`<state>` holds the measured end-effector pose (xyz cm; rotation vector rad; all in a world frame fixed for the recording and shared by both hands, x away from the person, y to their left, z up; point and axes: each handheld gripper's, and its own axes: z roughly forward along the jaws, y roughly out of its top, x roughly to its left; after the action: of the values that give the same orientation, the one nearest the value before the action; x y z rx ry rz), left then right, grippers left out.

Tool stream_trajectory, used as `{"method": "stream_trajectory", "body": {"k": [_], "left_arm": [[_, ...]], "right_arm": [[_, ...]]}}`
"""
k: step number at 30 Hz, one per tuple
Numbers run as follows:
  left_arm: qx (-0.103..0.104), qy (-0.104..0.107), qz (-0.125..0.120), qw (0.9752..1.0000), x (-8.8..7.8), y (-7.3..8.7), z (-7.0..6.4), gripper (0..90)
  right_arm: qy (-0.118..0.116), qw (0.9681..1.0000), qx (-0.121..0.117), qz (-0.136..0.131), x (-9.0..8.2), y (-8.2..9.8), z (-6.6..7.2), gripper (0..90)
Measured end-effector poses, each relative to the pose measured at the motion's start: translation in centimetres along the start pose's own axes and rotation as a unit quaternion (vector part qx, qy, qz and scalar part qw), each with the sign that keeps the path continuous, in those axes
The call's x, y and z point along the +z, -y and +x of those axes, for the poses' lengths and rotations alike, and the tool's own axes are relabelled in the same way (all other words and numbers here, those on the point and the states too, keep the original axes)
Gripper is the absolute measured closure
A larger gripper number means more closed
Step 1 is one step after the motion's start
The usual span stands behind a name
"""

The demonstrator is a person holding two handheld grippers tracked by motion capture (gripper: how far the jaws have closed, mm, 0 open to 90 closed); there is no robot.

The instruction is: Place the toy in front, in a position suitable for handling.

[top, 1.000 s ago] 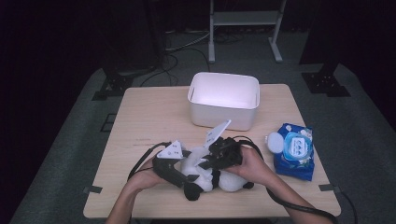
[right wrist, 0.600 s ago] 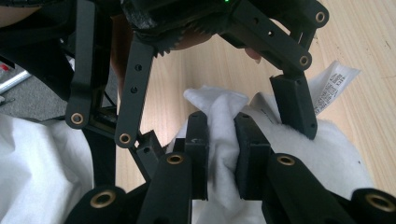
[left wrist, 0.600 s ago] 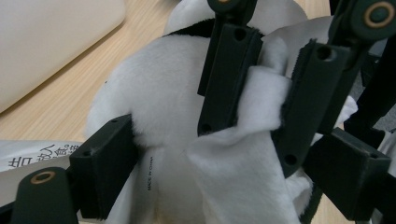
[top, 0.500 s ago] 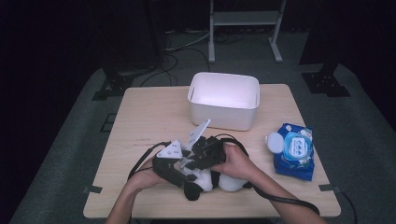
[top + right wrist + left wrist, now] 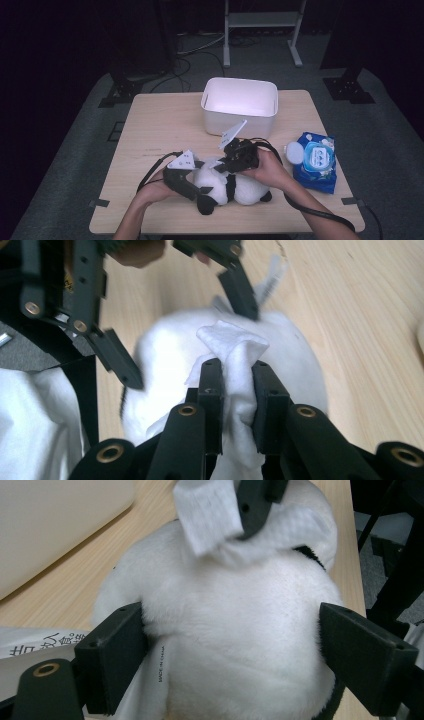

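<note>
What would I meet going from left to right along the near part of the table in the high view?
Left gripper → plush toy → white round lid → blue wipes pack.

The left hand-held gripper [image 5: 192, 182] is held low with jaws spread wide and pressed inward; the right hand-held gripper [image 5: 227, 162] is clamped nearly closed.

A light wooden table [image 5: 165, 125] carries a plush panda [image 5: 235, 187] lying between the two tongs near the front edge, a white tub [image 5: 240, 105] beyond them, and a blue wipes pack [image 5: 316, 161] to their right.
</note>
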<state>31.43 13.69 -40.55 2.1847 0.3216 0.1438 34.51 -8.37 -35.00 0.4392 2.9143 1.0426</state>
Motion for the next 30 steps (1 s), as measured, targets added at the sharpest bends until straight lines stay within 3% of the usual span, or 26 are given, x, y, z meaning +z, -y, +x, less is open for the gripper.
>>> {"method": "stream_trajectory", "body": {"k": [6, 9, 16, 21, 25, 30], "left_arm": [[-0.002, 0.003, -0.004, 1.0000, -0.7, -0.1, 0.2, 13.2], [-0.003, 0.002, 0.000, 1.0000, -1.0, -0.1, 0.4, 12.1], [-0.021, 0.017, -0.001, 0.9996, -1.0, 0.0, 0.5, 8.0], [-0.036, 0.038, -0.011, 0.9986, -0.8, 0.0, 0.5, 6.6], [-0.028, 0.058, -0.012, 0.9979, -0.5, 0.1, 0.3, 10.4], [-0.012, 0.055, -0.008, 0.9984, -0.6, -0.2, -0.2, 13.0]], "right_arm": [[0.005, 0.9997, 0.025, -0.007, -0.7, 1.8, -1.2, 76.8], [-0.003, 0.9993, 0.033, -0.016, -0.9, 2.5, -1.3, 76.8], [-0.004, 0.9993, 0.031, -0.022, -1.2, 3.3, -0.4, 76.9], [-0.017, 0.9987, 0.039, -0.026, -1.5, 4.2, 0.3, 77.2], [-0.021, 0.9991, 0.031, -0.019, -1.8, 4.2, 0.9, 77.2], [-0.019, 0.9994, 0.021, -0.018, -2.1, 3.2, 1.6, 77.2]]}}
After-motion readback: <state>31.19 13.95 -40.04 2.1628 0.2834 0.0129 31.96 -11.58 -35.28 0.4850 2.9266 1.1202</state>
